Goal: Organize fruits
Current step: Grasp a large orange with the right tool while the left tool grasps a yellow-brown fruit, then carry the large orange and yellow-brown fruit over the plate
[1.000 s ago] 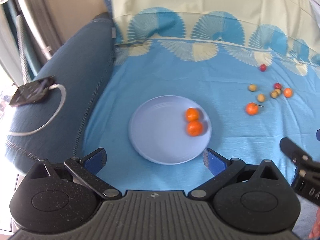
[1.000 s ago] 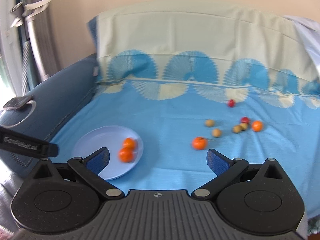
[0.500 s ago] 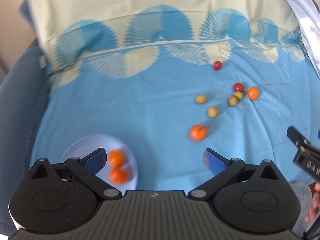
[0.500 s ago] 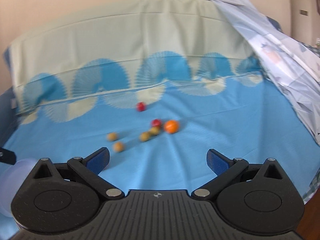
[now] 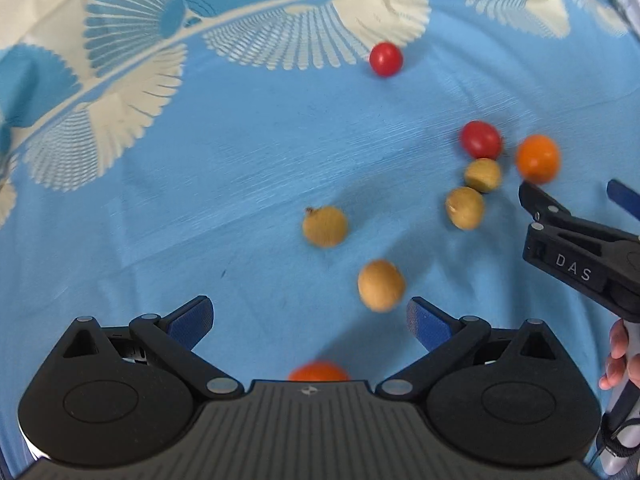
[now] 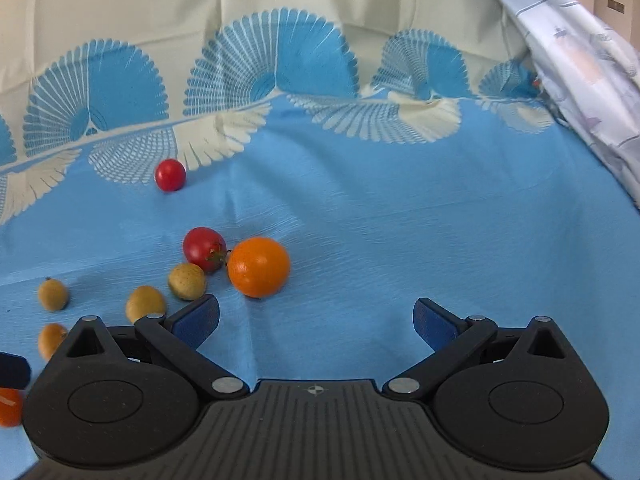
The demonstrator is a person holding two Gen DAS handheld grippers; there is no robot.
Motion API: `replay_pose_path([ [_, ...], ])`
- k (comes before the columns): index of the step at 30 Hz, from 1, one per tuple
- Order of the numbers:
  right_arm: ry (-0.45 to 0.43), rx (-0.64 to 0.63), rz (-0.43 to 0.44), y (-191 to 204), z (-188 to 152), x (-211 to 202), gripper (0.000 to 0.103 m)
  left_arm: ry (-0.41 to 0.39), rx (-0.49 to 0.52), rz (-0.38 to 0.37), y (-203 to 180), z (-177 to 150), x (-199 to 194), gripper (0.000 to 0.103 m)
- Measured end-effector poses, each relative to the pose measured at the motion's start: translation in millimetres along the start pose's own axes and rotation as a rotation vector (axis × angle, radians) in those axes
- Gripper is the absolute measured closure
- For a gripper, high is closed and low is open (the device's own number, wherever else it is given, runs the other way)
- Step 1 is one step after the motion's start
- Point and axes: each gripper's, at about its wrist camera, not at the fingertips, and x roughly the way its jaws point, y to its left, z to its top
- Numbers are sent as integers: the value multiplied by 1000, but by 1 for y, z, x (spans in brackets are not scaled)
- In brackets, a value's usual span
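My left gripper (image 5: 310, 316) is open and empty, low over the blue cloth (image 5: 240, 152). An orange fruit (image 5: 318, 372) lies between its jaws, half hidden by the gripper body. A tan fruit (image 5: 381, 285) lies just ahead of its right finger. Another tan fruit (image 5: 325, 226), two more (image 5: 464, 207), two red tomatoes (image 5: 480, 139) (image 5: 385, 58) and an orange (image 5: 537, 158) lie beyond. My right gripper (image 6: 316, 318) is open and empty; the orange (image 6: 259, 267) sits just ahead, left of centre. It also shows in the left wrist view (image 5: 576, 204).
A pale patterned sheet (image 6: 580, 64) hangs at the right. The cloth rises into a cream and blue fan-patterned back (image 6: 280, 20). The plate is out of view.
Both grippers have moved forward and right toward the scattered fruits, which now look much nearer. The plate with two oranges has left the left wrist view.
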Motion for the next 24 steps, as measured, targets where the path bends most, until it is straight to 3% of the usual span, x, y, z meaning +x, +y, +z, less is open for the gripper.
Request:
replay_pose_path([
  [5,-37,-40,-29,11,4,26,1,37,-38,-54,6,13,24,0],
  [7,-59,-55,-24,13,4,25,4,6,-66,-79,12,13,21,9],
  [8,-78,-61,-17,14,4,21,22,-10,-77,-108,14,13,18,38],
  [9,-90,-79,8,15,4,16,50,-1,-76,-142,14,14,16,64],
  [10,-92,-99,21,18,5,12,64,3,-76,-156,14,15,13,74],
  [17,-102,-37,-3,9,0,-20,63,-56,-92,-184,17,10,-24,73],
  [24,-185,19,37,-3,-5,-121,63,-183,-117,-171,43,-33,-131,73],
])
